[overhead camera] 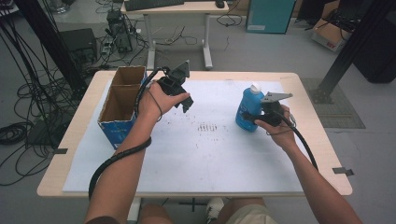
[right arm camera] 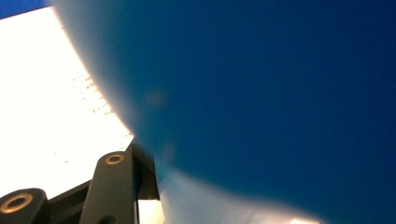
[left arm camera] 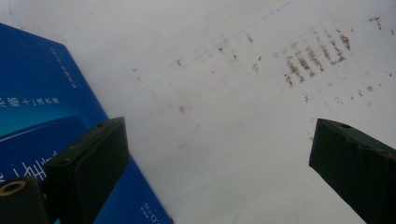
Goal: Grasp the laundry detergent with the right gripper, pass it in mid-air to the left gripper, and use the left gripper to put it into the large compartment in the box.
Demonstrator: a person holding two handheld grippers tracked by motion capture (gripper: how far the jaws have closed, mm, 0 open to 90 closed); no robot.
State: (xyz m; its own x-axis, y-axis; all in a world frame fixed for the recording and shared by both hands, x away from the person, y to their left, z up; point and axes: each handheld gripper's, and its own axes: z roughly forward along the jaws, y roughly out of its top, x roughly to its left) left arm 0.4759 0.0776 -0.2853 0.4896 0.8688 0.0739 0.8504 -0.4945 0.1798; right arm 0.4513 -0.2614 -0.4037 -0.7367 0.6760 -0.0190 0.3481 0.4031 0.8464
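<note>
My right hand-held gripper (overhead camera: 256, 116) clamps the bottle (overhead camera: 249, 108) low on the desk (overhead camera: 299, 84) (left hand-held gripper (overhead camera: 183, 100) gapes empty by the box (overhead camera: 122, 105)), so I judge it may tip once lifted.

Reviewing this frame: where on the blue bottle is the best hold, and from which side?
Grip the blue bottle across its broad body, coming level from the person's side. It stands upright on the white mat, and its white cap is narrow. The right gripper is shut on that body; the left gripper hangs open by the cardboard box.
</note>
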